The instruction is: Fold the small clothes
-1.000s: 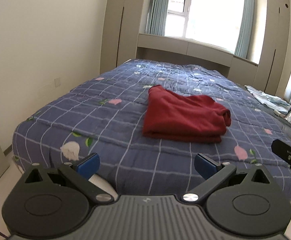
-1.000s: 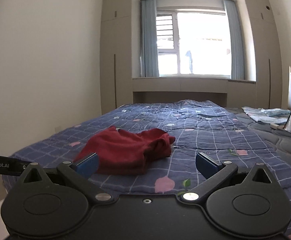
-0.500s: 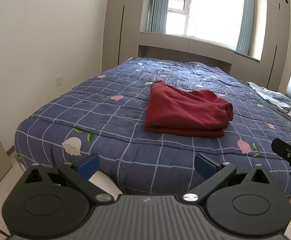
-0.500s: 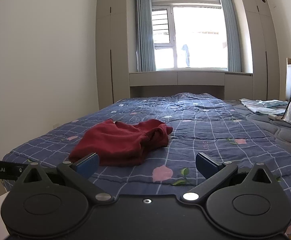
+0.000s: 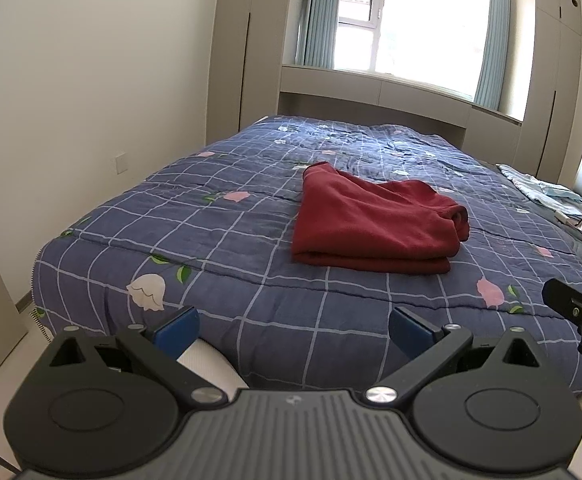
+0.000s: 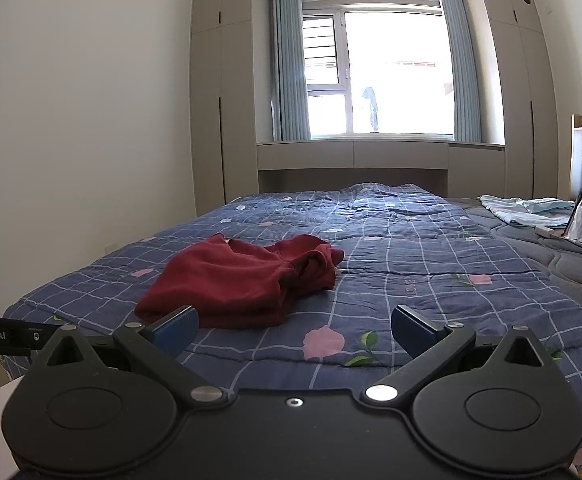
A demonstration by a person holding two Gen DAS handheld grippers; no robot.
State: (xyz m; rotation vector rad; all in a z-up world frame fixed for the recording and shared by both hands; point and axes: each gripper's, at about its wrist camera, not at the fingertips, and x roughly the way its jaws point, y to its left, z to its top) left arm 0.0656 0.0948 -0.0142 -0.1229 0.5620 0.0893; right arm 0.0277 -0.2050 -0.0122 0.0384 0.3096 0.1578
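Both grippers backed off and rose since 1.0 s ago | left gripper (image 5: 293, 326) and right gripper (image 6: 294, 326) spread, empty | garment (image 5: 375, 226) folded on bed (image 5: 195, 240), ahead, beyond both; long axis left-right; neither nearer that I could tell

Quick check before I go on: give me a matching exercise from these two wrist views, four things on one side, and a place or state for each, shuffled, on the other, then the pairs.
Things
1. red garment
2. left claw
3. light blue cloth
4. quilt

Place or state
A. lies at the far right of the bed, near the headboard
B. open and holding nothing, short of the bed's near edge
C. folded in a stack, lying on the quilt
D. blue with a white grid and flower prints, covering the bed

Pairs: 1-C, 2-B, 3-A, 4-D
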